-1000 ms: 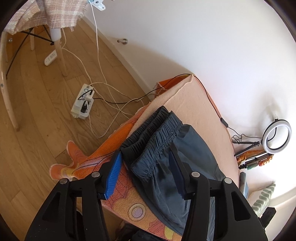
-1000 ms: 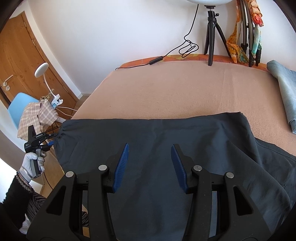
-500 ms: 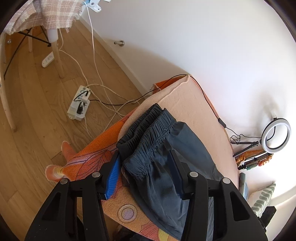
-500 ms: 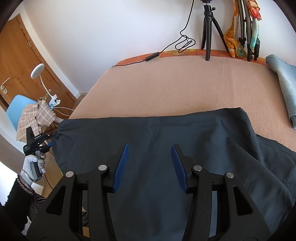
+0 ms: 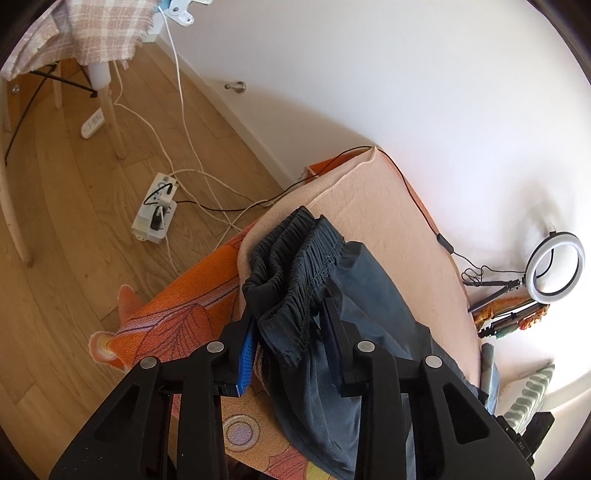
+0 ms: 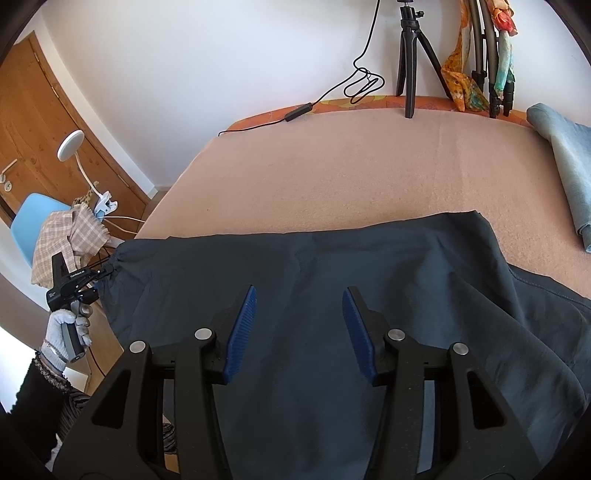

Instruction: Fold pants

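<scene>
Dark grey pants (image 6: 314,280) lie spread across the peach bed cover (image 6: 351,166), one layer folded over. Their gathered elastic waistband (image 5: 295,266) hangs at the bed's left edge. My left gripper (image 5: 290,332) is open with its jaws around the waistband's near corner; the cloth sits between the blue pads. It also shows far left in the right wrist view (image 6: 92,282), held by a gloved hand. My right gripper (image 6: 299,321) is open and empty, hovering over the middle of the pants.
A power strip (image 5: 155,208) with cables lies on the wood floor. A ring light (image 5: 556,266) and tripod (image 6: 410,55) stand at the bed's far side by the wall. Folded light blue cloth (image 6: 565,162) lies at right. A chair with plaid cloth (image 5: 85,33) stands left.
My left gripper has moved forward onto the waistband, which now lies between its jaws, and the jaws have narrowed. My right gripper has dropped slightly closer to the pants.
</scene>
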`<state>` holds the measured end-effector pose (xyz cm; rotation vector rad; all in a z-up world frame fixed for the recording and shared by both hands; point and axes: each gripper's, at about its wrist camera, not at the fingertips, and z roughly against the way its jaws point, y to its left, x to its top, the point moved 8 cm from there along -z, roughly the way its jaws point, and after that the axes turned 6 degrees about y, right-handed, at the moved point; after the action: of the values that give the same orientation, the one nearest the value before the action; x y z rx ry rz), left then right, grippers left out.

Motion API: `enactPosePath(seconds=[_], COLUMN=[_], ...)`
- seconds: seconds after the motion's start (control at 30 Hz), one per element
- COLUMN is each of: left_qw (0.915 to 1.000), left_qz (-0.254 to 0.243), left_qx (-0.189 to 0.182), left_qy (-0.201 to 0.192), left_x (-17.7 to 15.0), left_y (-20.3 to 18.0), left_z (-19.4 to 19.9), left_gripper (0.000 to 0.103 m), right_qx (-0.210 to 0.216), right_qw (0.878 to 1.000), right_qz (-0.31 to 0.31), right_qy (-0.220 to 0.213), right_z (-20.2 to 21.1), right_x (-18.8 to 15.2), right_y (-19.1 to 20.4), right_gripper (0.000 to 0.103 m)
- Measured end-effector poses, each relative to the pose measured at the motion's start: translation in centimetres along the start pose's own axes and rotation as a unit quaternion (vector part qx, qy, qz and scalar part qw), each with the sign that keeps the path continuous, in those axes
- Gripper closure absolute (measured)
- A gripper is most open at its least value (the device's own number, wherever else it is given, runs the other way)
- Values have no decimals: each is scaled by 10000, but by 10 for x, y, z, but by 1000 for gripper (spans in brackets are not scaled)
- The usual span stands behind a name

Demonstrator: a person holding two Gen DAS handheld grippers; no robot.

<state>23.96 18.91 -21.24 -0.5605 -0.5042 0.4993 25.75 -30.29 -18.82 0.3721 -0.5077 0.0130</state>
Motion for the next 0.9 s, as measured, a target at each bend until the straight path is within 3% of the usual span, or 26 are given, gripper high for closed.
enactPosePath(seconds=[0.17,0.33,0.63,0.9], left_qw=[9978,9967,9954,9976], left_qz=[-627,-657,-823,-417], left_qx=[83,418,472,515], left_qy=[-211,-233,-151,177], left_x=[0,2,2,-3], left_y=[-25,-21,-27,-8], left_z=[8,7,5,-10], left_gripper=[73,73,73,52], right_qx=[-30,-46,-80,-76], right_qw=[10000,10000,10000,10000], right_qz=[-7,-6,-40,43], right_qy=[20,33,32,12], right_z=[-1,-1,-1,1], right_x=[-1,-1,-2,-2], right_y=[-3,-4,-6,-3], right_gripper=[51,51,47,47])
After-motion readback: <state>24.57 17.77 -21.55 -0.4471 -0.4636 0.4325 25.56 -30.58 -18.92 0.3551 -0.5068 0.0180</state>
